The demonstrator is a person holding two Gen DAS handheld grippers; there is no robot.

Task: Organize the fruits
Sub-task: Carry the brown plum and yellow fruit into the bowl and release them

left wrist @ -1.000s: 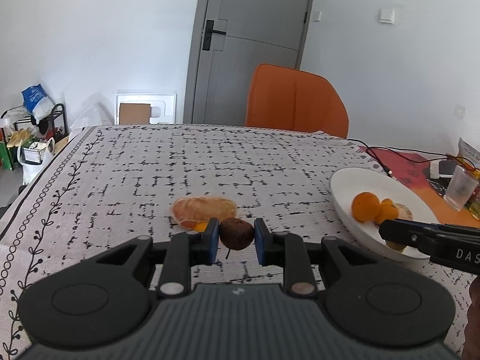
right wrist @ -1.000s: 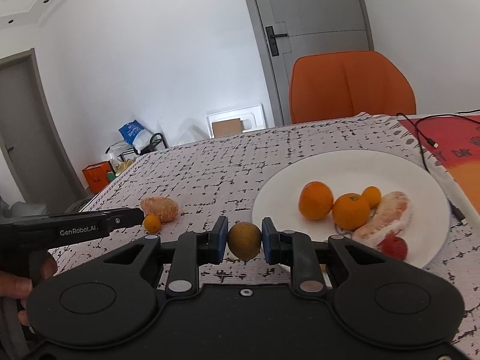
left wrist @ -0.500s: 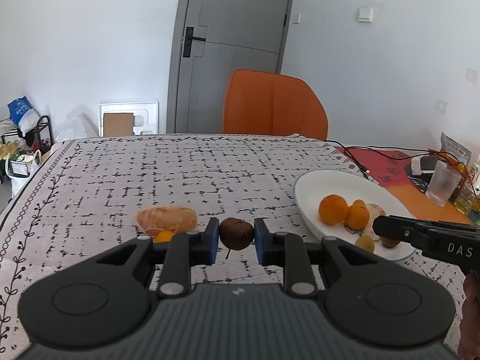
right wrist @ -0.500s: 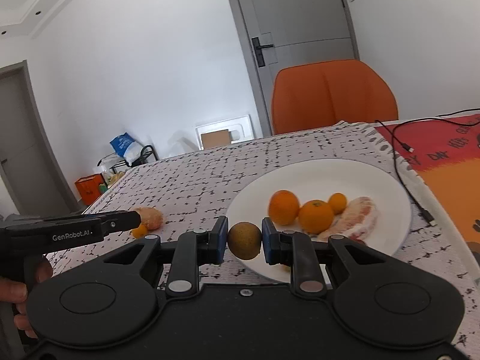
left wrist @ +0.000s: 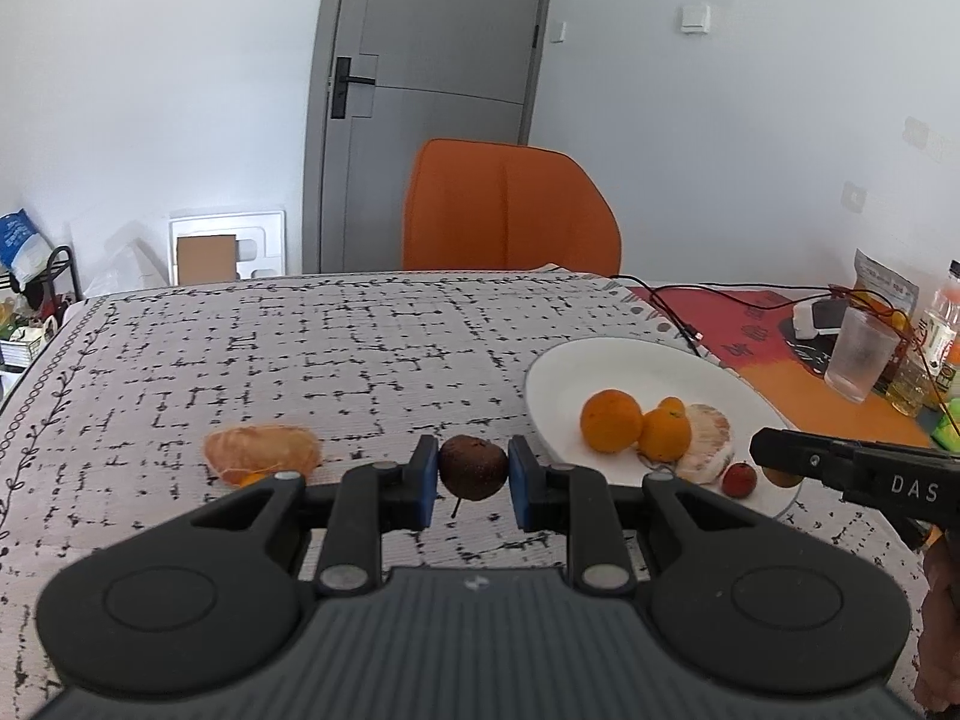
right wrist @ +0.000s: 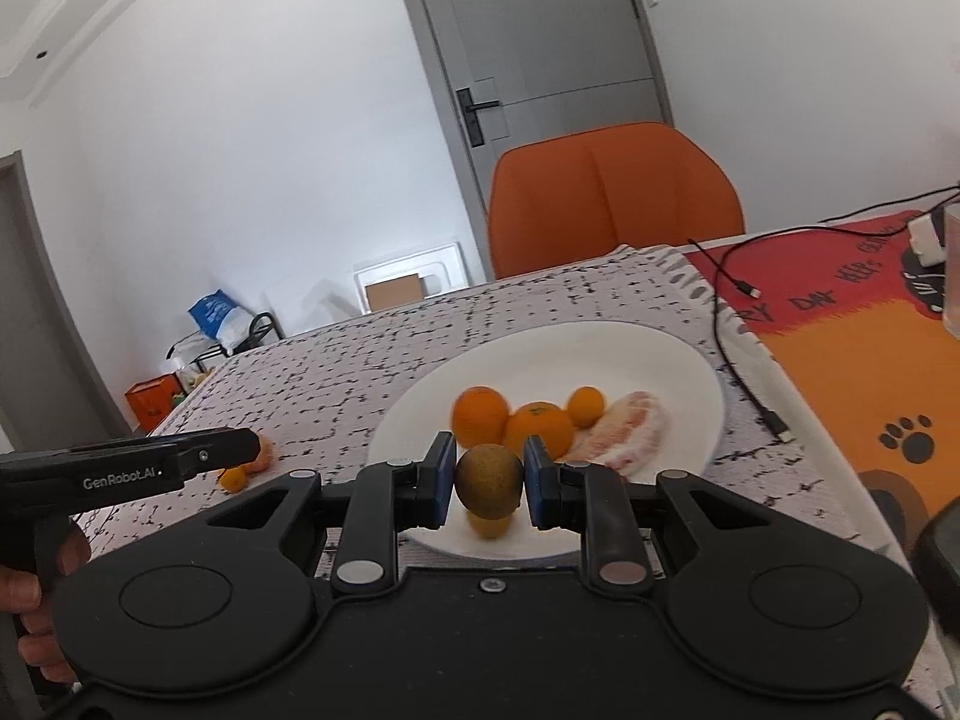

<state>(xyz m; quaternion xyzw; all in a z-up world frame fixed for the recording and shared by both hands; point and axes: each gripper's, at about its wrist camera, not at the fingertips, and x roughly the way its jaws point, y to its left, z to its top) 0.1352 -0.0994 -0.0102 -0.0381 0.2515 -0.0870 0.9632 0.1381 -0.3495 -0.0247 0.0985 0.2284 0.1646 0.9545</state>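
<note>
My left gripper (left wrist: 469,475) is shut on a dark brown round fruit (left wrist: 473,467), held above the tablecloth left of the white plate (left wrist: 630,360). My right gripper (right wrist: 487,481) is shut on a greenish-brown kiwi (right wrist: 489,480), held over the near rim of the plate (right wrist: 660,354). The plate holds oranges (right wrist: 480,414), a small kumquat (right wrist: 585,405), a peeled pomelo segment (right wrist: 630,432) and a small red fruit (left wrist: 739,479). A peeled citrus piece (left wrist: 261,451) and a small orange fruit (right wrist: 234,478) lie on the cloth to the left.
An orange chair (left wrist: 509,210) stands at the table's far side. A red-orange mat (right wrist: 840,324) with a black cable (right wrist: 729,324) lies right of the plate. A plastic cup (left wrist: 859,354) and bottles (left wrist: 936,324) stand at the far right.
Both grippers moved right and forward, each still holding its fruit. The right gripper with the kiwi now hangs over the plate's near rim; the plate is closer in both views.
</note>
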